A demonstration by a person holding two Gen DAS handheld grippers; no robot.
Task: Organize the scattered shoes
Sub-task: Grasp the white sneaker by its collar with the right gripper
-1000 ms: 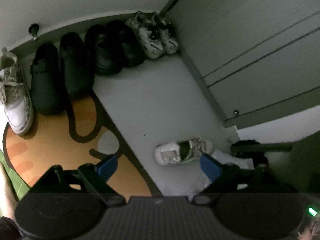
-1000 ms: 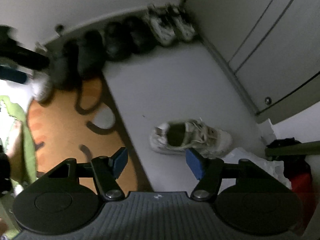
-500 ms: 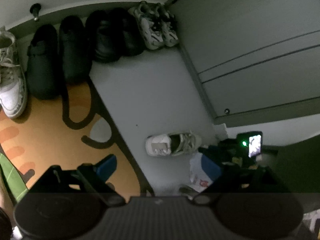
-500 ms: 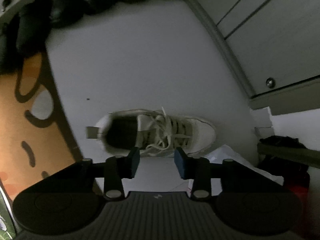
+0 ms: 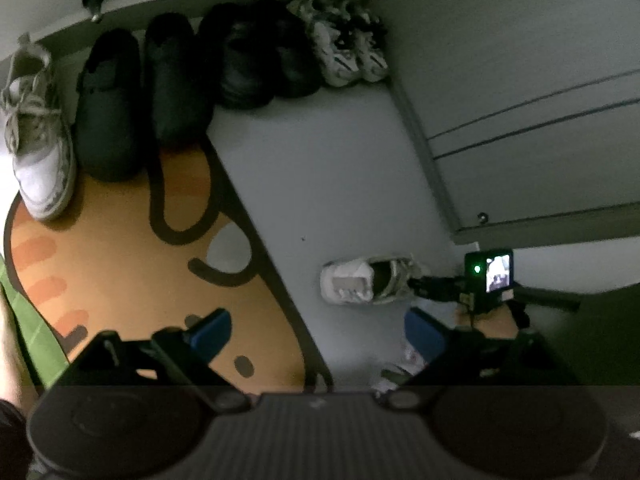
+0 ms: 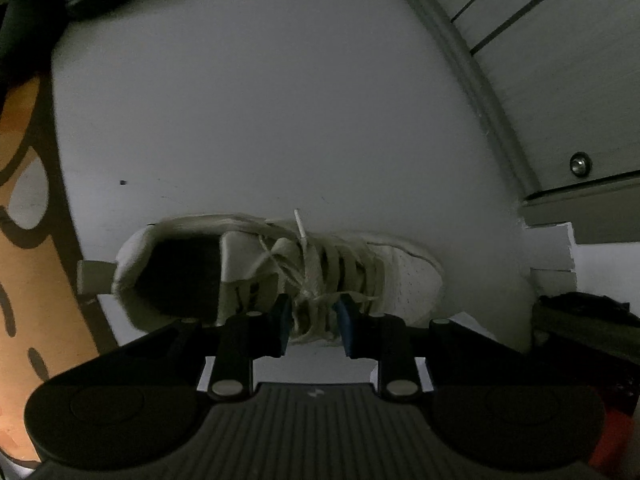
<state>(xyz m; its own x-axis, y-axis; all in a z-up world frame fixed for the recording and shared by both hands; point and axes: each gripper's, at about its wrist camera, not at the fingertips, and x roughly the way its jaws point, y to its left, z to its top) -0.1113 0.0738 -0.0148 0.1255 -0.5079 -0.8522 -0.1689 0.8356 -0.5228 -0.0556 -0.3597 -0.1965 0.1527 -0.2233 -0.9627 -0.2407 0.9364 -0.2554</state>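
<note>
Right claw (image 6: pixel 313 322) pads nearly together, pinching the laces of the stray white sneaker (image 6: pixel 280 268), which lies on the grey floor (image 6: pixel 260 100) by the orange mat (image 5: pixel 120 248) edge, toe pointing right. Left claw (image 5: pixel 316 330) wide apart, holding nothing, above the mat. Shoe row (image 5: pixel 192 76) lined up along the far wall.

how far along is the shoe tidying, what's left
Mostly done, it seems: a white sneaker, dark shoes and patterned trainers are lined up along the wall. In hand: the right gripper has its fingers astride the laces of the stray white sneaker on the floor; whether it grips is unclear. The left gripper hangs open. Left: carrying that sneaker to the row.
</note>
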